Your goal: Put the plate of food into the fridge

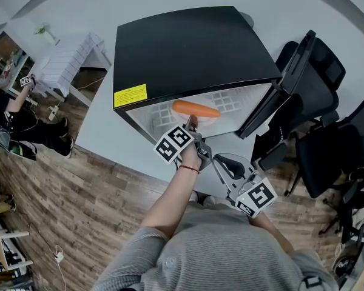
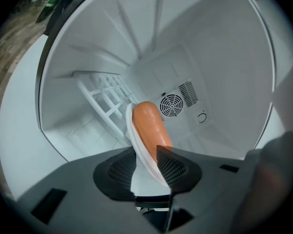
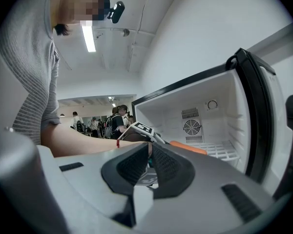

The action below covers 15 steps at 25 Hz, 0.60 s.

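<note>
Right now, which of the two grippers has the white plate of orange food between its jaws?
The left gripper, at the black fridge: the white plate stands between its parted jaws. The right gripper is shut on nothing.

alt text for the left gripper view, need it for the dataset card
A white plate carrying an orange sausage sits edge-on between the open jaws of the left gripper, inside a white fridge. A wire shelf lies to the left and a round fan vent is on the back wall.
</note>
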Each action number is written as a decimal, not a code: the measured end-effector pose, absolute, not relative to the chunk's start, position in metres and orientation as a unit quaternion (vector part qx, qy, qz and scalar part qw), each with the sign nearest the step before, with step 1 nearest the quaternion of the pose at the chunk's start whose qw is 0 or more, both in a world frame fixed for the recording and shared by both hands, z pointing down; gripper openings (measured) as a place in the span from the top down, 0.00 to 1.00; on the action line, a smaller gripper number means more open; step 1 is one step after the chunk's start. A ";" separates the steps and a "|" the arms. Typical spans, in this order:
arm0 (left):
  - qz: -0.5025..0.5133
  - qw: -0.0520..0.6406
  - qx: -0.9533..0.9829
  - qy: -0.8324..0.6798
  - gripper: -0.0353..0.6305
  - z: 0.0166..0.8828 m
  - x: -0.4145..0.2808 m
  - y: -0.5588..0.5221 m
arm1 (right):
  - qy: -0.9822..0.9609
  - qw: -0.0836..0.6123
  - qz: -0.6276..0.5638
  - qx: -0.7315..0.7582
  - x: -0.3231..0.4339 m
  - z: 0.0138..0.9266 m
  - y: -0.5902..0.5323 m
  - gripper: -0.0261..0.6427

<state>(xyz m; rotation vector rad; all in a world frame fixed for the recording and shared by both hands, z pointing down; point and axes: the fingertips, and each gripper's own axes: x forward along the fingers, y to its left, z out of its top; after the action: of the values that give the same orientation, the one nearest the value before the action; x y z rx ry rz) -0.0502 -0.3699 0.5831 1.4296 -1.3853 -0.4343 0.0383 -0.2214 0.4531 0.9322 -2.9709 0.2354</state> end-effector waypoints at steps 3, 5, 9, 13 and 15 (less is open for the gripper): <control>-0.149 0.485 0.620 -0.599 0.76 0.583 -0.054 -0.368 | -0.950 0.011 0.078 0.302 0.041 0.455 -0.222 0.94; -0.131 0.464 0.629 -0.610 0.76 0.582 -0.057 -0.366 | -0.949 0.012 0.078 0.304 0.042 0.456 -0.223 0.94; -0.116 0.444 0.639 -0.617 0.75 0.579 -0.059 -0.361 | -0.949 0.011 0.079 0.306 0.042 0.456 -0.224 0.94; -0.109 0.429 0.648 -0.620 0.74 0.576 -0.062 -0.355 | -0.950 0.011 0.077 0.304 0.040 0.456 -0.223 0.94; -0.110 0.428 0.651 -0.618 0.74 0.574 -0.063 -0.353 | -0.950 0.011 0.077 0.303 0.039 0.455 -0.223 0.94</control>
<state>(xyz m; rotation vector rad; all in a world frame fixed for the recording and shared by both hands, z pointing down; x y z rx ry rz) -0.0631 -0.3526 0.5740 1.6257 -1.5424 -0.2749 0.0392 -0.2230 0.4555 0.9449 -2.9641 0.2413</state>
